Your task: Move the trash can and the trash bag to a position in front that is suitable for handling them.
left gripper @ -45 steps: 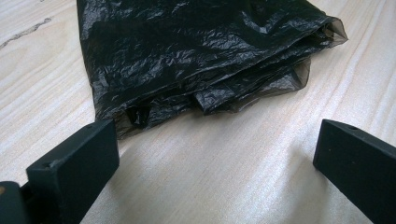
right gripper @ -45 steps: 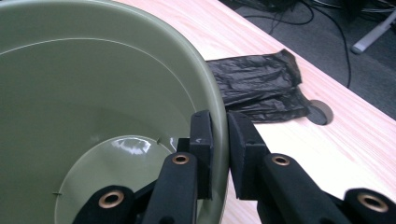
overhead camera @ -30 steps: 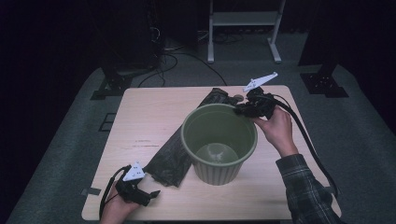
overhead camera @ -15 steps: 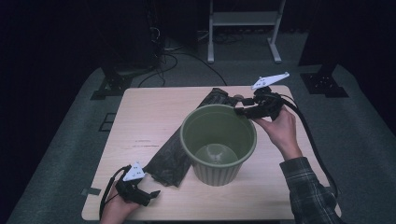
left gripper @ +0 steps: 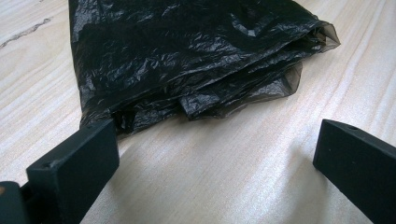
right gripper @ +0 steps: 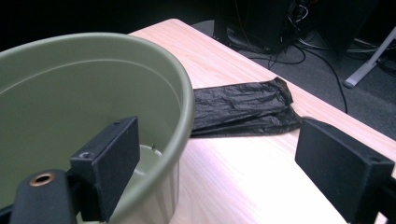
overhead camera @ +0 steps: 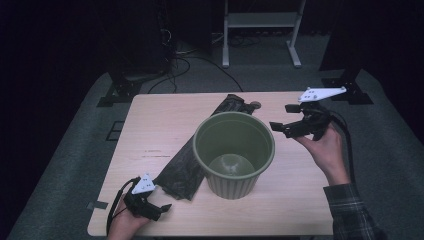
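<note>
**Right hand-held gripper lets go of the bin rim and backs off**

A second ago the right hand-held gripper (overhead camera: 286, 119) was pinched on the far-right rim of the round, ribbed, olive-green plastic waste bin (overhead camera: 234, 150). Its jaws have just been opening, and now they stand wide apart with nothing pressed between them: in the right gripper view one jaw sits in front of the bin's rim (right gripper: 184, 100) and the other is out over bare wood. In the high view the gripper has drawn away to the right of the bin and is no longer touching it. The bin stands upright and empty at the middle of the pale wooden desk (overhead camera: 160, 130).

The folded, crinkled black plastic bin bag (overhead camera: 187, 162) lies flat, one end jutting out behind the bin and the other in front and to the left of it, with the bin resting partly on it.

The left hand-held gripper (overhead camera: 162, 207) has kept its place just in front of the bag's near end, jaws spread and empty, the bag's corner (left gripper: 196, 60) beside one jaw.

By the look of it, placing the bin is finished, and picking up the bag to line it is likely next.
</note>
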`<action>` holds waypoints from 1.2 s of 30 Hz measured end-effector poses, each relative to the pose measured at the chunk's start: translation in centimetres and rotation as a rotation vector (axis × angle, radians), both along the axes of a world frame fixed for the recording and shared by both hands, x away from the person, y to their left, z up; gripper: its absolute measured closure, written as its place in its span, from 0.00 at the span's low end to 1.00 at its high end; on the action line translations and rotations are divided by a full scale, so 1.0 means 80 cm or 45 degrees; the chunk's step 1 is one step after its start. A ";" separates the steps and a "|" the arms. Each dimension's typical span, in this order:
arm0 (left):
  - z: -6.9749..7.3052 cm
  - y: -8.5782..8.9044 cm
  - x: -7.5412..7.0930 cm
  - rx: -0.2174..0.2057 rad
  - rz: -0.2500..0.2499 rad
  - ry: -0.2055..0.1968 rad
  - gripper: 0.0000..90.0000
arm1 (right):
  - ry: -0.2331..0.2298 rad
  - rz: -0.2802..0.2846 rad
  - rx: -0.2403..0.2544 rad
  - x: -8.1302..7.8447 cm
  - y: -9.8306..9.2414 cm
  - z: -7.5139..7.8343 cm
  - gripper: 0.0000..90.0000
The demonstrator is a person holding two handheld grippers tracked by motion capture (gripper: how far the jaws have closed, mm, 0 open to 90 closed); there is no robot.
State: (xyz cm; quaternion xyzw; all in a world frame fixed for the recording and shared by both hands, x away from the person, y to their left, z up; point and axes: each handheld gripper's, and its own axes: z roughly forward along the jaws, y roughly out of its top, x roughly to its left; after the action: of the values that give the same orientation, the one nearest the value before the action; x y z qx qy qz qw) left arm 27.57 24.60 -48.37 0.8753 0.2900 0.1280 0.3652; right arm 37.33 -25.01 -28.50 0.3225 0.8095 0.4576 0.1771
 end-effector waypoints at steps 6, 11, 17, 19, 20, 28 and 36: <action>0.000 0.000 0.000 0.000 0.001 0.000 0.00 | 0.018 -0.029 0.011 -0.018 -0.027 -0.014 0.06; 0.000 0.000 0.000 0.000 0.001 0.000 0.00 | 0.022 -0.052 -0.005 -0.032 -0.042 -0.031 0.01; 0.000 0.000 0.000 0.001 0.001 0.000 0.00 | 0.052 -0.088 -0.028 -0.045 -0.055 -0.054 0.01; 0.000 0.000 0.000 0.000 0.000 0.000 0.00 | 0.060 -0.095 -0.050 -0.049 -0.058 -0.064 0.00; 0.000 0.000 0.000 0.000 0.000 0.000 0.00 | 0.066 -0.097 -0.056 -0.051 -0.059 -0.070 0.00; 0.000 0.000 0.000 0.000 0.000 0.001 0.00 | 0.082 -0.123 -0.054 -0.067 -0.069 -0.104 0.00; 0.000 0.000 0.000 -0.001 0.001 0.000 0.00 | 0.113 -0.157 -0.036 -0.087 -0.084 -0.147 0.00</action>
State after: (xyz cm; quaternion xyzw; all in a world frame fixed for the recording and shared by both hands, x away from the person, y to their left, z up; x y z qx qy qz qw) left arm 27.57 24.59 -48.37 0.8751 0.2903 0.1281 0.3655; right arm 30.34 -31.74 -40.22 0.3892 0.8015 0.4195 0.1734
